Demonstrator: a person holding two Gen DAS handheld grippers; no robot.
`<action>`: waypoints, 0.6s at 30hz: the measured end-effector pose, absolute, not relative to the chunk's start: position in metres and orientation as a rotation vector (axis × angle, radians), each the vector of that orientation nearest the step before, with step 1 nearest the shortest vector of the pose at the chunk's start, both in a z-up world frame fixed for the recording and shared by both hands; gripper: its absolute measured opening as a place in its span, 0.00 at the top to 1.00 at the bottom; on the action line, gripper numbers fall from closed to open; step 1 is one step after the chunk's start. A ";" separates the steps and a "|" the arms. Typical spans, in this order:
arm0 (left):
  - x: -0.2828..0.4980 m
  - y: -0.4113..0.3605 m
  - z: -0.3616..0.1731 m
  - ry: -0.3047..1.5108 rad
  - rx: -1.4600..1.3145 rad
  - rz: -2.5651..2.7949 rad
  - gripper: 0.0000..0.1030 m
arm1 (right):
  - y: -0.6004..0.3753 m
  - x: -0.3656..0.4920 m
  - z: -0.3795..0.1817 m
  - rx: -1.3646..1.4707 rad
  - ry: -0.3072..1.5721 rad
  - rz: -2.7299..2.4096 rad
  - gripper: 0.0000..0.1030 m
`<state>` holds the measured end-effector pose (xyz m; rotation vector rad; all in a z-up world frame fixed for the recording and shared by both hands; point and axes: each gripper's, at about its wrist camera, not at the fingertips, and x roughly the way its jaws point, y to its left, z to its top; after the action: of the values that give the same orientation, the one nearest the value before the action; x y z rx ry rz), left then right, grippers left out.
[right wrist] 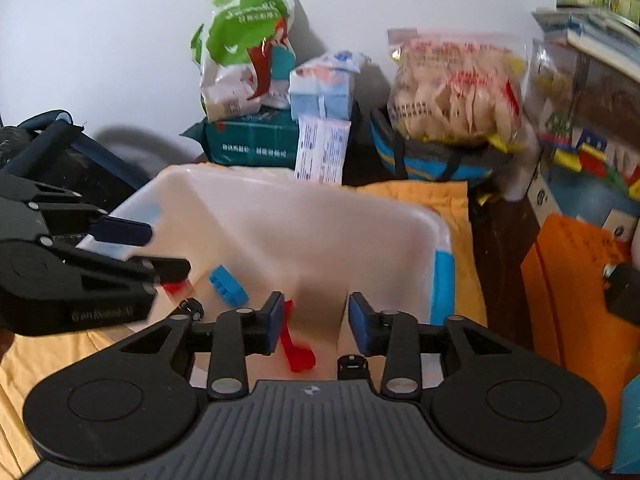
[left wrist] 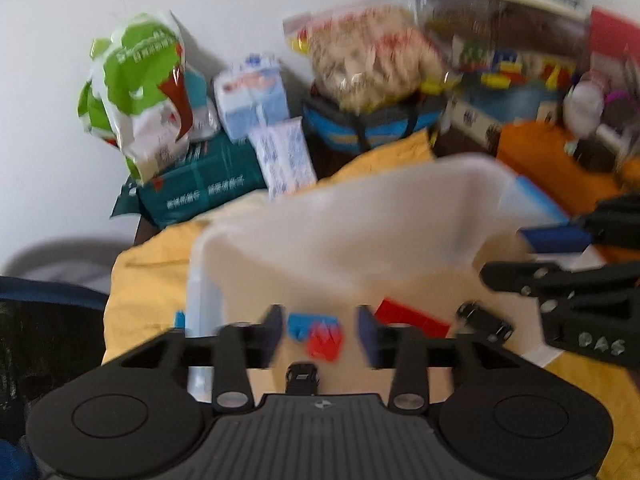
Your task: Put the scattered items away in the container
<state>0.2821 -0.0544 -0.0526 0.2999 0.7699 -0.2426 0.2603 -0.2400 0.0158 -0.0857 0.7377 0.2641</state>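
Note:
A translucent white bin (left wrist: 360, 208) sits on a yellow cloth. My left gripper (left wrist: 322, 332) hangs over it, open. A blurred blue and red block piece (left wrist: 318, 334) lies in the gap, clear of the right pad. Also in the bin are a red brick (left wrist: 412, 316) and a black toy car (left wrist: 484, 322). My right gripper (right wrist: 316, 320) is open over the same bin (right wrist: 320, 216). A red piece (right wrist: 298, 346) sits by its left pad, and I cannot tell whether they touch. A blue brick (right wrist: 228, 286) and the toy car (right wrist: 192, 308) lie further left. Each gripper shows in the other's view: the right gripper (left wrist: 532, 256), the left gripper (right wrist: 148, 248).
Behind the bin stand a green and white bag (right wrist: 244, 48), a teal pack (right wrist: 252, 140), tissue packs (right wrist: 324, 120), a snack bag (right wrist: 452, 92) on a blue bag, and toy boxes (right wrist: 580, 152). An orange sheet (right wrist: 576, 272) lies right. The yellow cloth (right wrist: 452, 200) surrounds the bin.

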 end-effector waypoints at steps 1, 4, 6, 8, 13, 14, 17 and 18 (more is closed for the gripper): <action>0.281 -0.054 -0.053 0.756 0.310 -0.240 0.49 | -0.241 0.260 0.016 -0.076 0.739 0.269 0.61; 0.278 -0.051 -0.048 0.733 0.291 -0.256 0.49 | -0.246 0.258 0.020 -0.063 0.721 0.265 0.60; 0.275 -0.046 -0.041 0.723 0.265 -0.256 0.48 | -0.249 0.253 0.025 -0.055 0.699 0.272 0.60; 0.268 -0.040 -0.032 0.711 0.228 -0.257 0.48 | -0.251 0.247 0.031 -0.056 0.677 0.277 0.60; 0.229 -0.021 -0.015 0.661 0.176 -0.255 0.40 | -0.253 0.217 0.041 -0.086 0.650 0.320 0.59; 0.220 -0.018 -0.014 0.655 0.179 -0.249 0.40 | -0.252 0.208 0.040 -0.099 0.651 0.332 0.59; 0.194 -0.012 -0.021 0.661 0.213 -0.240 0.38 | -0.250 0.182 0.033 -0.123 0.675 0.382 0.59; 0.187 -0.012 -0.027 0.670 0.233 -0.243 0.38 | -0.249 0.173 0.028 -0.118 0.689 0.412 0.59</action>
<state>0.1866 -0.0119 -0.0266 0.2327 0.6700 -0.2429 0.1730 -0.2488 0.0282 -0.1178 0.6893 0.4120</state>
